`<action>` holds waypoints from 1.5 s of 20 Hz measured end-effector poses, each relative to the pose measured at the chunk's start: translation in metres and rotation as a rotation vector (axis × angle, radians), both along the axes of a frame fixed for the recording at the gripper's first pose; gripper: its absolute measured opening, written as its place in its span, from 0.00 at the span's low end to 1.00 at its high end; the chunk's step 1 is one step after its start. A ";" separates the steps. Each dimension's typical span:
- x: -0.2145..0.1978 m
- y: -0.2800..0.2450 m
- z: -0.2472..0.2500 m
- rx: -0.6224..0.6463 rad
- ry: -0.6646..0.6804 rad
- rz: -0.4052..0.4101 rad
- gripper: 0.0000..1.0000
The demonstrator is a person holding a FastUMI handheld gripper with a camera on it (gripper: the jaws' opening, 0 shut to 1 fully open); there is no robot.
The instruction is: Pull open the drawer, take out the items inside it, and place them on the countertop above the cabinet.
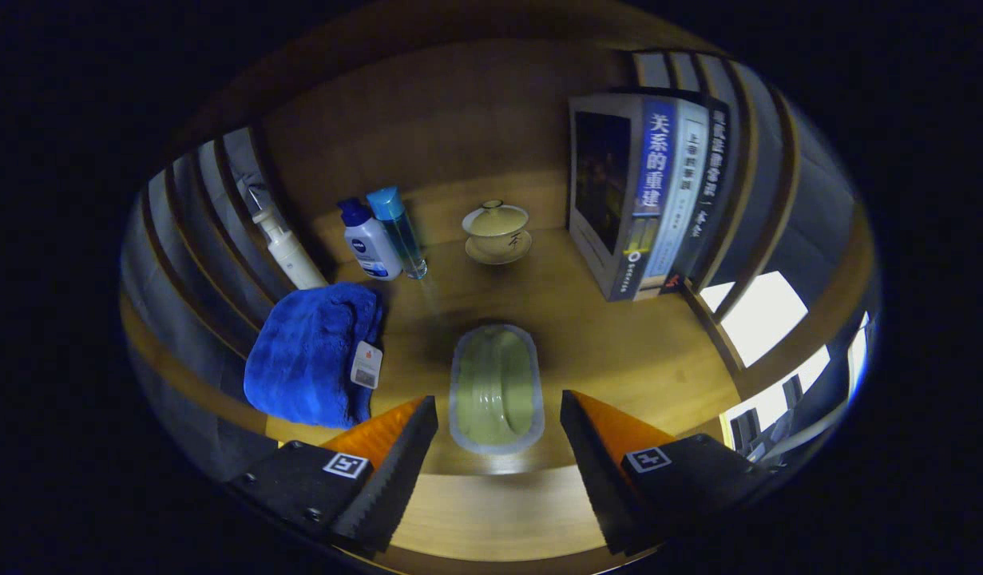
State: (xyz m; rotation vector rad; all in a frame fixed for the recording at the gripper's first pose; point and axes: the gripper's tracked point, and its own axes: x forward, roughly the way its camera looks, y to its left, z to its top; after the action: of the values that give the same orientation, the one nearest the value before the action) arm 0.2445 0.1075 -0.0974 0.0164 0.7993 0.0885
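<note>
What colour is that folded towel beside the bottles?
Deep blue, seen in the gripper view: the towel lies beside the open gripper.

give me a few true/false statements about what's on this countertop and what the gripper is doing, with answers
1. The hand-held gripper is open, and the pale green oblong dish lies just ahead between its fingers, untouched. True.
2. The blue towel lies beside the books. False: it lies across the countertop from the books, below the bottles.
3. The lidded tea cup sits on a saucer. True.
4. The white bottle with the blue cap lies on its side. False: it stands upright beside the clear blue bottle.
5. The books are stacked flat. False: they stand upright, spines showing.
</note>
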 end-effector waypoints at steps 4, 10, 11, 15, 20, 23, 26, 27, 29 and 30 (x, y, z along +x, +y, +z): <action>-0.034 -0.011 0.012 0.039 -0.109 -0.009 0.99; -0.089 -0.051 0.042 -0.012 -0.319 0.027 0.99; -0.098 -0.055 0.048 0.006 -0.354 0.029 0.99; -0.132 -0.082 0.064 0.044 -0.513 0.025 0.99; -0.184 -0.111 0.047 0.096 -0.569 -0.030 0.98; -0.208 -0.137 0.042 0.132 -0.605 -0.068 0.98; -0.238 -0.155 0.024 0.130 -0.627 -0.097 0.98; -0.245 -0.159 0.015 0.122 -0.629 -0.103 0.98; -0.258 -0.165 -0.005 0.093 -0.627 -0.101 0.98; -0.263 -0.167 -0.013 0.074 -0.626 -0.097 0.98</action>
State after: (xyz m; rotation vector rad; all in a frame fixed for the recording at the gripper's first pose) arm -0.0183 -0.0600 -0.1103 0.0929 0.1683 0.0274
